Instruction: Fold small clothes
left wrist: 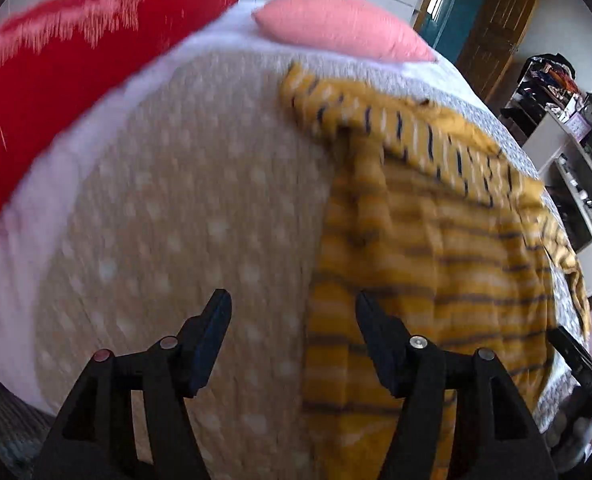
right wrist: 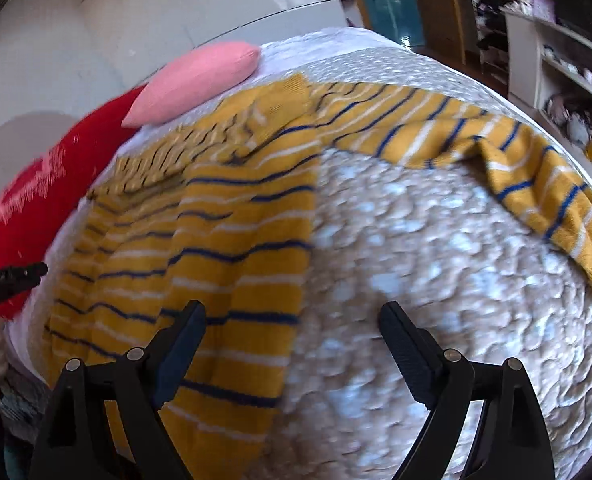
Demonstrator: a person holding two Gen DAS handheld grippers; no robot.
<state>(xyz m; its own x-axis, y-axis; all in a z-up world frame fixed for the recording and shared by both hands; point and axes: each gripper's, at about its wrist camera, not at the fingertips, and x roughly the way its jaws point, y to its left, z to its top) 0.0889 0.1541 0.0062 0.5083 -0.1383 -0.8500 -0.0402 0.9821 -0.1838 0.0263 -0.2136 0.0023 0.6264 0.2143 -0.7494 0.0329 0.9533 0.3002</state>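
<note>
A mustard-yellow sweater with blue and white stripes [left wrist: 428, 264] lies on the bed's beige dotted quilt [left wrist: 183, 208]. In the left wrist view its body fills the right half and one sleeve lies folded across its top. My left gripper [left wrist: 293, 304] is open and empty, above the sweater's left edge. In the right wrist view the sweater [right wrist: 223, 248] lies at the left, with its other sleeve [right wrist: 528, 168] stretched out to the right. My right gripper [right wrist: 293, 316] is open and empty, above the sweater's right edge.
A red pillow [left wrist: 51, 92] and a pink pillow [left wrist: 344, 24] lie at the head of the bed. Shelves with clutter [right wrist: 568, 60] stand to the right of the bed. A door [left wrist: 492, 28] is beyond. The other gripper's tip [right wrist: 11, 280] shows at the far left.
</note>
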